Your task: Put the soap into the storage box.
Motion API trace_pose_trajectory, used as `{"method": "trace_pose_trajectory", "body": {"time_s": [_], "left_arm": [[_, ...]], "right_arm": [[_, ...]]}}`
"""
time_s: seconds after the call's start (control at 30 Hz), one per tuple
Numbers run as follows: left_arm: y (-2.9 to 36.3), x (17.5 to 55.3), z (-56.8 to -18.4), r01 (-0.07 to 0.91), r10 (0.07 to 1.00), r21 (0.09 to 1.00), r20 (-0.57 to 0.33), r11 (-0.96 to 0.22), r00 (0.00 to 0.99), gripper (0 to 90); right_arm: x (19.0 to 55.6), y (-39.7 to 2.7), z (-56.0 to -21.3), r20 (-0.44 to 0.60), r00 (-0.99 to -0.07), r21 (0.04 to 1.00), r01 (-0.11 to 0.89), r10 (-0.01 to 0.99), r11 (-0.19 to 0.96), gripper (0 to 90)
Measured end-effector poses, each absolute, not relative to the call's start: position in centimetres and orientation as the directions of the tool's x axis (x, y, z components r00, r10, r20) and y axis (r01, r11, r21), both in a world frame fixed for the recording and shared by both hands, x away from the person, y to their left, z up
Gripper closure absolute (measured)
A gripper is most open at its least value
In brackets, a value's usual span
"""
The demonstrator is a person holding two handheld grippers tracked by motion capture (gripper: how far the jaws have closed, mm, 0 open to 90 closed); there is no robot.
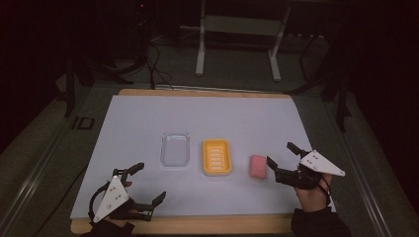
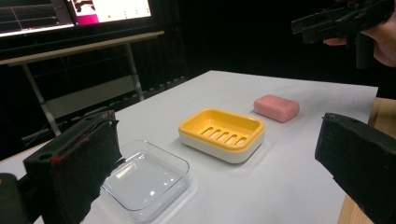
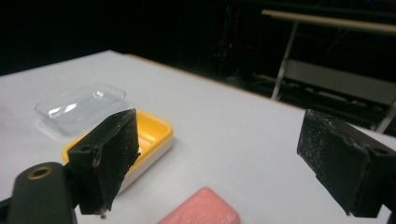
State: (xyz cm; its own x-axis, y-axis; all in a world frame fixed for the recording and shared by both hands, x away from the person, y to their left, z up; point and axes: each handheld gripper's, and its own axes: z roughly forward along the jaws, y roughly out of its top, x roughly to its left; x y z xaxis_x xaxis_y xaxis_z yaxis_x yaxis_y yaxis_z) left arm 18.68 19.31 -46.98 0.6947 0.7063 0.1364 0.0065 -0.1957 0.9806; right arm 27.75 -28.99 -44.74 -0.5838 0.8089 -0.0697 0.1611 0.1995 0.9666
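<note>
Wide open, my right claw (image 1: pixel 279 159) hovers at the lower right of the high view, jaws empty and aimed at the pink soap bar (image 1: pixel 258 166) just to its left, probably ready to straddle it. Beyond the bar, mid-frame, sits the yellow soap dish (image 1: pixel 217 157) with its slotted tray, a likely home for it. Further left lies the clear plastic lid (image 1: pixel 175 149). My left claw (image 1: pixel 149 182) waits open at the lower left. Nothing blocks the white table (image 1: pixel 237 118).
</note>
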Motion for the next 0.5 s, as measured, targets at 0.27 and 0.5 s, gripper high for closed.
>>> {"method": "trace_pose_trajectory", "body": {"time_s": [0.27, 0.5], "left_arm": [[19.2, 18.7, -47.0, 0.011, 0.702, 0.979, 0.138, -0.203, 0.698, 0.6], [19.0, 18.7, -47.1, 0.011, 0.695, 0.975, 0.149, -0.22, 0.704, 0.6]], "right_arm": [[27.9, -28.0, -44.7, -0.121, -0.621, 0.942, 0.174, 0.774, 0.287, 13.0], [28.9, -27.3, -44.7, -0.119, -0.651, 0.92, 0.212, 0.749, 0.331, 13.6]]}}
